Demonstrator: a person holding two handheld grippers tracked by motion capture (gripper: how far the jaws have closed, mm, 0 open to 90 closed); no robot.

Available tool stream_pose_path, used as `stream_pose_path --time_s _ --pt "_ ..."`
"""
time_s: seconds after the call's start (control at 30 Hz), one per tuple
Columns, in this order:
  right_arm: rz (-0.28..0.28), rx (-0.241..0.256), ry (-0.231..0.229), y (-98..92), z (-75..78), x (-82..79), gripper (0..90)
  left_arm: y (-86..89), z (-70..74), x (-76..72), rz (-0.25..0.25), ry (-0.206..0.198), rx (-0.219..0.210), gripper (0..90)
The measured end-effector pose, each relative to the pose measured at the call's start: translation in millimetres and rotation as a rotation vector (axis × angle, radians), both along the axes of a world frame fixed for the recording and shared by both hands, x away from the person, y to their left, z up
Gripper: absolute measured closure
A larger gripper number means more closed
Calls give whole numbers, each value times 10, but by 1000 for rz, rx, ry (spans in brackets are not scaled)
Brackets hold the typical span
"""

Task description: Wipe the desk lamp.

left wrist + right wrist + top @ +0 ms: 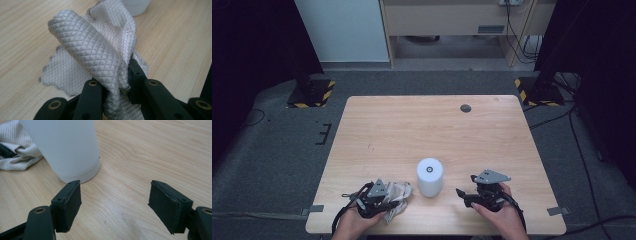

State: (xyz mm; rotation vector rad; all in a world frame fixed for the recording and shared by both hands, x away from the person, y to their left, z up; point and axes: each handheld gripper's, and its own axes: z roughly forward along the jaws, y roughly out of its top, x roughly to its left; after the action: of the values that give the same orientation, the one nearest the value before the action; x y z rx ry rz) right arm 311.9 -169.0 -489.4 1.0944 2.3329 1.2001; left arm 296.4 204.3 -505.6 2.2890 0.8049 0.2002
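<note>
Cloth bunched in closed left tool; right tool gapes wide.

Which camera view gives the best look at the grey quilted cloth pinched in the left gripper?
The left gripper view: the grey quilted cloth fills the frame, bunched between the left gripper's jaws, diamond weave sharp. The high view shows it as a small crumpled heap beside the white cylinder. The right gripper view catches one corner.

The white cup stands between both grippers; the table beyond lies open.
</note>
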Motion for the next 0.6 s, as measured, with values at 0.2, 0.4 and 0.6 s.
stream_pose_path --time_s 0.2,0.4,0.6 --pt "26 28 -13 39 24 -5 192 50 101 77 38 -39 -58 785" --pt "47 94 -37 52 201 21 242 53 190 141 49 -76 -116 787" --pt "105 117 -85 204 478 74 346 15 235 93 43 -88 -136 787"
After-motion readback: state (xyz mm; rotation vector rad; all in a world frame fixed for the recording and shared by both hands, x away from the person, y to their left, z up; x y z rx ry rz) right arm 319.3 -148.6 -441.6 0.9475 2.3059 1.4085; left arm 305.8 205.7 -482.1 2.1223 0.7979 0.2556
